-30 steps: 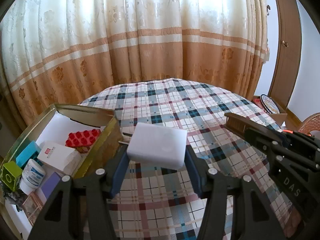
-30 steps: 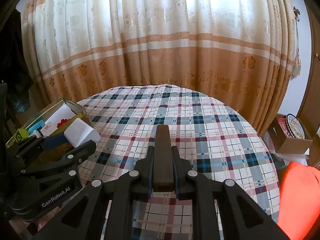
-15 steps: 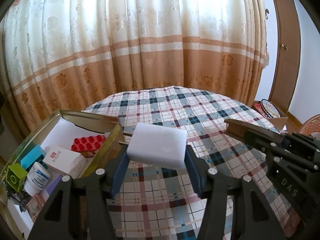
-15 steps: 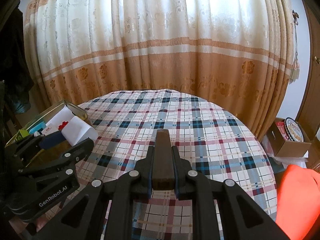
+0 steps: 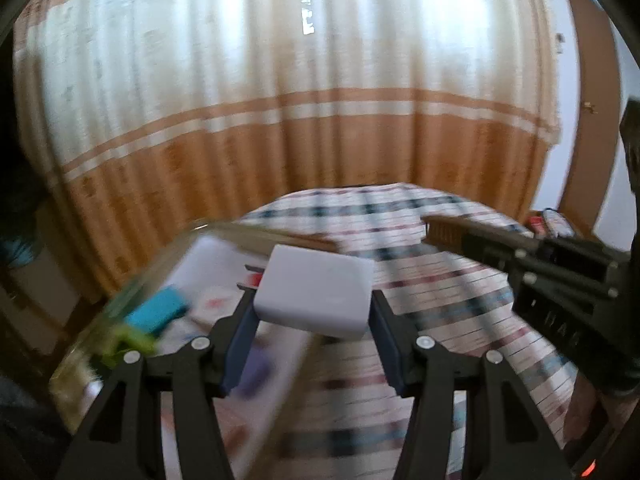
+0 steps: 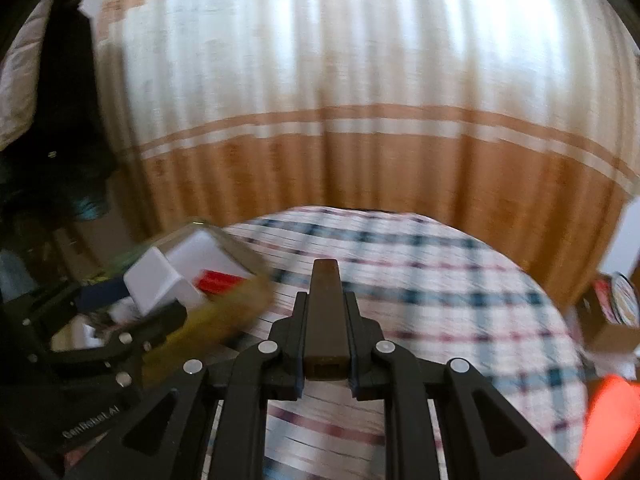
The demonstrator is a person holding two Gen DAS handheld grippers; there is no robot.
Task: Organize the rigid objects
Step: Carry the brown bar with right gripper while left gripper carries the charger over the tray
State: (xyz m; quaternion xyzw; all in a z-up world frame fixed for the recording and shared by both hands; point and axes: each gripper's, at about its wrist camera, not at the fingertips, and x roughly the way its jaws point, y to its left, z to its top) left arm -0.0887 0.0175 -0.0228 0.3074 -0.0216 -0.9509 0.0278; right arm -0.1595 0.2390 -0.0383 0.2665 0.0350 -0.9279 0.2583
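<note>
My left gripper (image 5: 316, 312) is shut on a white rectangular block (image 5: 316, 292) and holds it above the near edge of the gold box (image 5: 168, 256). The block also shows in the right wrist view (image 6: 160, 280), over the box (image 6: 236, 252). My right gripper (image 6: 326, 336) is shut on a dark brown wooden bar (image 6: 326, 320) above the plaid tablecloth (image 6: 440, 272). The bar's tip shows in the left wrist view (image 5: 444, 234). The box holds a blue piece (image 5: 160, 310), a green piece (image 5: 124, 344) and a red piece (image 6: 220, 280). Both views are blurred.
The round table stands in front of an orange and white curtain (image 5: 320, 140). A cardboard box (image 6: 616, 308) with items sits on the floor at right. An orange thing (image 6: 612, 420) shows at the lower right. A wooden door (image 5: 588, 128) is at far right.
My left gripper has swung left and now holds the white block over the gold box. My right gripper with the bar has also moved left and up. Both views have become blurred.
</note>
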